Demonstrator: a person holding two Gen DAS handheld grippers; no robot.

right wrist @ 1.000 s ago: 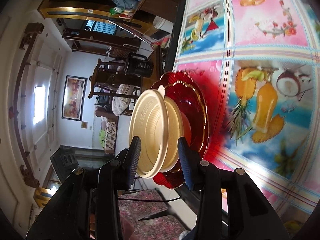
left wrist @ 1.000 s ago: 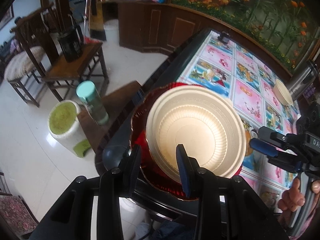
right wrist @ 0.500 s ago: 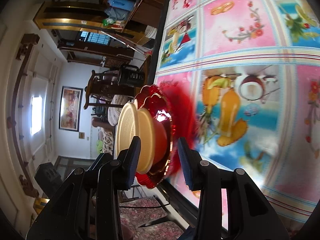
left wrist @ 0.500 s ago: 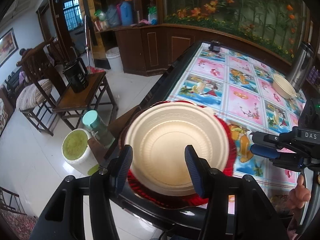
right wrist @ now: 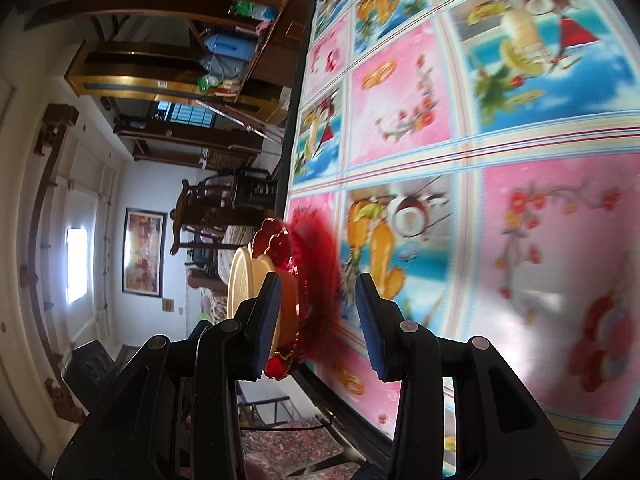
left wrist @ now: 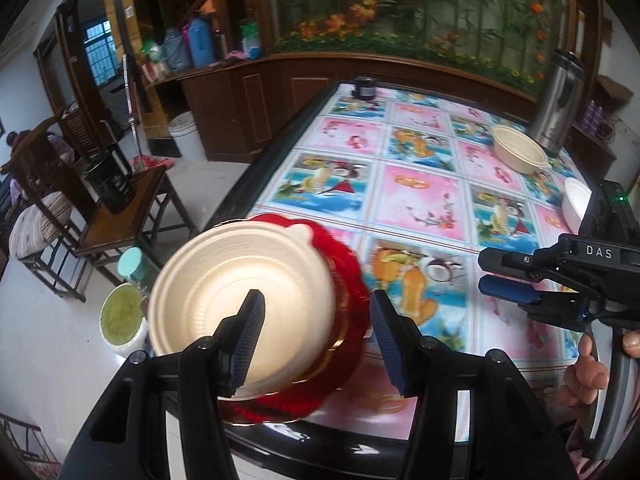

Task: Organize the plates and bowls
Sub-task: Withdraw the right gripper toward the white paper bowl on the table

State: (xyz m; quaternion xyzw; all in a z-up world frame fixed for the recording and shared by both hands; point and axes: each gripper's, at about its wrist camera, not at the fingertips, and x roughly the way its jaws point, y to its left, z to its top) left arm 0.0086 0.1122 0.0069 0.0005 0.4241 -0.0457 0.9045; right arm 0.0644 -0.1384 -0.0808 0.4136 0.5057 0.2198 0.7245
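A cream bowl (left wrist: 244,304) sits in a red scalloped plate (left wrist: 344,276) at the table's near left corner. My left gripper (left wrist: 316,338) is open and empty just in front of them, its jaws wide apart. The stack also shows in the right wrist view, cream bowl (right wrist: 244,276) on red plate (right wrist: 280,240). My right gripper (right wrist: 318,324) is open and empty beside it; it also shows in the left wrist view (left wrist: 508,276). Another cream bowl (left wrist: 518,154) and a white bowl (left wrist: 576,204) sit at the far right.
The table (left wrist: 416,196) has a colourful fruit-print cloth. A steel flask (left wrist: 558,96) stands at the back right and a small black object (left wrist: 364,88) at the far edge. A wooden chair (left wrist: 120,216), a bottle and a bucket (left wrist: 122,320) stand on the floor at left.
Both grippers have pulled back from the bowl and plate and opened wider. The stack now looks smaller and sits flat on the table corner.
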